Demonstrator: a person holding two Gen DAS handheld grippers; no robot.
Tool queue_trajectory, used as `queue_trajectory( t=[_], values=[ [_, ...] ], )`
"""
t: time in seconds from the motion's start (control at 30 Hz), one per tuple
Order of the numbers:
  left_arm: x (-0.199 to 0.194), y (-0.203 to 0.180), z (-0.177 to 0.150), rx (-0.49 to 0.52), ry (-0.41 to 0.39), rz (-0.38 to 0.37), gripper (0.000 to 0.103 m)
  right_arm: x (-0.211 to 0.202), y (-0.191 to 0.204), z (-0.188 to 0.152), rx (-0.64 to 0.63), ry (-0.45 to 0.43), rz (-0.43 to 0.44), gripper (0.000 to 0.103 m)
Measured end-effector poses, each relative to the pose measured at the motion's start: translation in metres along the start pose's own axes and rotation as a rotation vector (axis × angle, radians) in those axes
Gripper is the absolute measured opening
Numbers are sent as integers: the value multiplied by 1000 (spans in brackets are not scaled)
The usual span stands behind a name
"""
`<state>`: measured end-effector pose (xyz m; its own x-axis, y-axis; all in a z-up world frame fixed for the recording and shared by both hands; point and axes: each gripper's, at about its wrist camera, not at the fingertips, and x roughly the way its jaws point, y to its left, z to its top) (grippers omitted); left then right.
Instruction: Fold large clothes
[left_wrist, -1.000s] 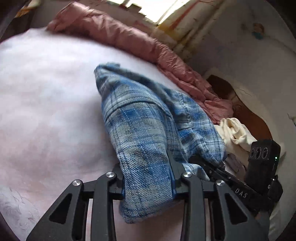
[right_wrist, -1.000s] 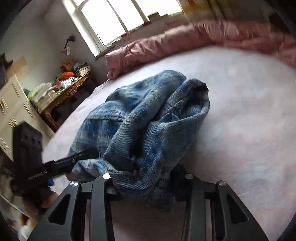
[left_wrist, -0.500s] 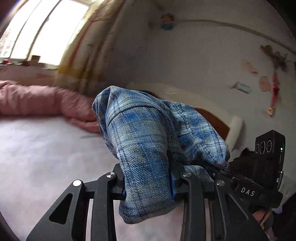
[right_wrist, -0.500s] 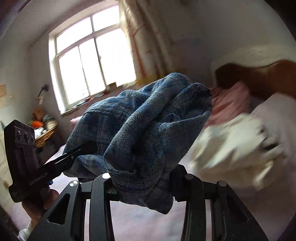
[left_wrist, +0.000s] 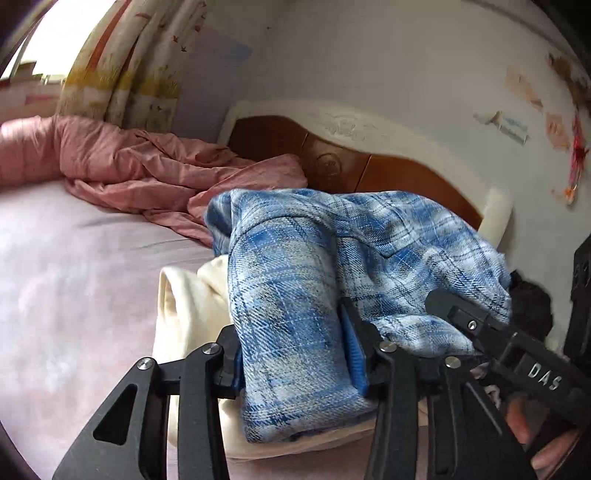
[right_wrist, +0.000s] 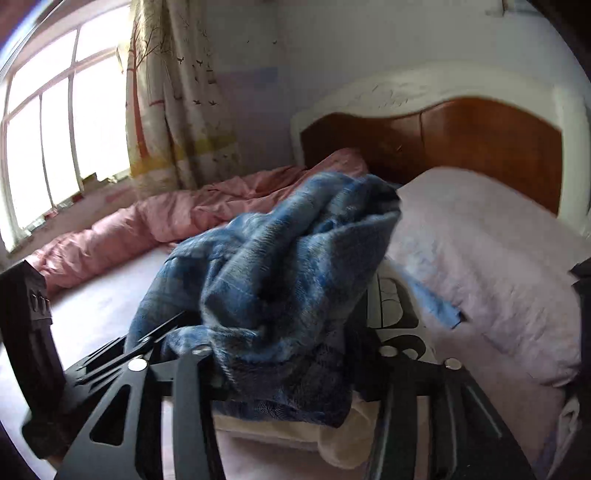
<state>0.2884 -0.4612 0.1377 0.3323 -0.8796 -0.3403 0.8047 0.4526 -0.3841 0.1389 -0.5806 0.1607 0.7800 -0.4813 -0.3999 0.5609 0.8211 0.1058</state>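
Plaid shirt (left_wrist: 295, 295) bunched between both grippers' clamped jaws, over cream garment (left_wrist: 184, 306).

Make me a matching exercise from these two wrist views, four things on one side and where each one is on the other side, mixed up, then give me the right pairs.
Things
1. blue plaid shirt
2. pink quilt
3. cream garment
4. headboard

Places
A. bunched along the window side of the bed
B. at the head of the bed, against the wall
C. clamped in both grippers
D. on the bed, under the held cloth

Pairs: 1-C, 2-A, 3-D, 4-B

The left gripper and the right gripper each pinch a fold of the shirt.
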Motion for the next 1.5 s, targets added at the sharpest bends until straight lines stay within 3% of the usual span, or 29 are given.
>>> queue_trajectory(
  t=[0.07, 0.1, 0.13, 0.2, 0.27, 0.33, 0.43, 0.53, 0.63, 0.83, 0.93, 1.0, 1.13, 1.5],
  values=[
    [-15, 2, 0, 37, -69, 137, 87, -2, -2, -3, -30, -8, 25, 62],
    [-24, 0, -2, 71, -116, 200, 89, -4, -3, -3, -33, -10, 30, 69],
    [-36, -1, -5, 107, -148, 216, 89, -9, -5, -6, -32, -23, 28, 78],
    [-52, 3, -7, 151, -171, 213, 91, -22, -1, -14, -12, -79, 22, 87],
    [-74, 5, -13, 181, -207, 232, 95, -45, 6, -22, 3, -132, 13, 88],
    [-100, 3, -23, 207, -243, 258, 100, -63, 6, -31, 13, -184, -18, 101],
    [-137, 6, -36, 234, -306, 286, 102, -94, 14, -53, 0, -272, -28, 103],
    [-166, 2, -51, 270, -347, 311, 103, -98, 23, -74, -37, -221, 65, 103],
    [-180, 7, -72, 344, -364, 351, 103, -97, 33, -99, -64, -241, 16, 103],
    [-167, 43, -114, 238, -351, 487, 103, -85, 49, -146, -96, -271, -37, 103],
    [-161, 50, -111, 219, -306, 490, 103, -74, 54, -146, -114, -231, -28, 103],
    [-164, 51, -111, 213, -320, 481, 103, -69, 53, -147, -109, -214, -30, 103],
    [-177, 48, -116, 224, -379, 472, 103, -72, 47, -148, -68, -248, -35, 103],
    [-167, 49, -113, 226, -333, 484, 103, -74, 48, -145, -67, -255, -44, 103]
  ],
)
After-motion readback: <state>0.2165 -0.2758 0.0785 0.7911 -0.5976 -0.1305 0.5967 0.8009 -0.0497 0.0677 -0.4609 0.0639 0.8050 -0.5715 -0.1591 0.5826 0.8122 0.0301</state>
